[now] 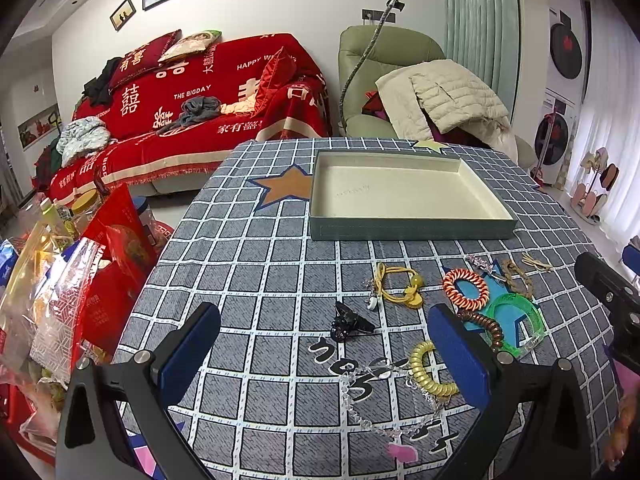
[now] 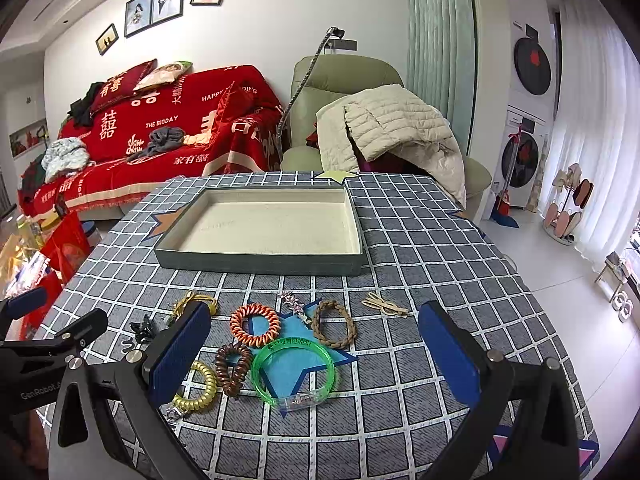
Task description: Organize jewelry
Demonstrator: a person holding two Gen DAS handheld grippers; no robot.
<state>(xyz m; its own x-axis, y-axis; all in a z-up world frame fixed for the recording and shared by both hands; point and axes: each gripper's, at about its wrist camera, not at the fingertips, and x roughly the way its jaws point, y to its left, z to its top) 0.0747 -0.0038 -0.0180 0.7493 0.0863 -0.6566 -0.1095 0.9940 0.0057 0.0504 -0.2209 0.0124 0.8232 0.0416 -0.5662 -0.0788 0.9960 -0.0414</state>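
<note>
- The left hand-held gripper [image 1: 324, 354] is being held above the counter [image 1: 256, 280] with its 2 blue pads [image 1: 188, 344] spread wide apart and nothing between them.
- The right hand-held gripper [image 2: 316, 350] is likewise being held with its jaws apart, gripping nothing.
- The empty tray [image 2: 264, 266] is being shown at the far side of the checked cloth, well apart from the jewelry.
- The jewelry is being left loose on the cloth in front of the tray: a green bangle [image 2: 294, 372], an orange-and-white coil tie [image 2: 255, 325], a brown coil tie [image 2: 233, 368], a gold coil tie [image 2: 200, 390], a braided brown band [image 2: 334, 324] and a star hairpin [image 2: 294, 305].
- A black claw clip [image 1: 349, 322], a yellow corded tie [image 1: 400, 285] and a clear bead chain [image 1: 384, 400] are being seen nearer the left hand-held gripper.
- The green bangle is being seen lying just beside the brown coil tie.
</note>
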